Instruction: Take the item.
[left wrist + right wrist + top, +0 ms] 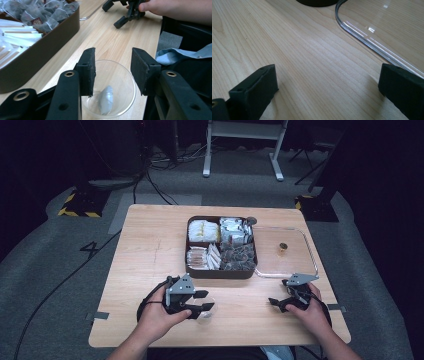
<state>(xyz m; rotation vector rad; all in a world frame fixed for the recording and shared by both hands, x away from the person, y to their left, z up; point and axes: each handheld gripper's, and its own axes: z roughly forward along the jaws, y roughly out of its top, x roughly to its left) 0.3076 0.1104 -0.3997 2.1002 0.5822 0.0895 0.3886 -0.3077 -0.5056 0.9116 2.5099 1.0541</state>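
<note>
Nearest you, your left gripper hangs over a small clear cup standing on the table near its front edge. Its jaws stand apart, one on each side of the cup's rim, gripping nothing. A grey tea bag lies in the bottom of the cup, so I judge the drop is done; what is left, as far as I can tell, is to draw the hand clear or go for another item.

Your right gripper rests low over bare wood at the front right, jaws wide apart and empty.

Farther out sits the brown box, with packets in all four compartments, and touching its right side a clear lid lies flat — a small brown thing sits on it, too small to name.

The left gripper view gives you the bag inside the cup, which from the high view is just a faint glint. The right gripper view gives you the lid's curved rim close up — just beyond your right jaw.
</note>
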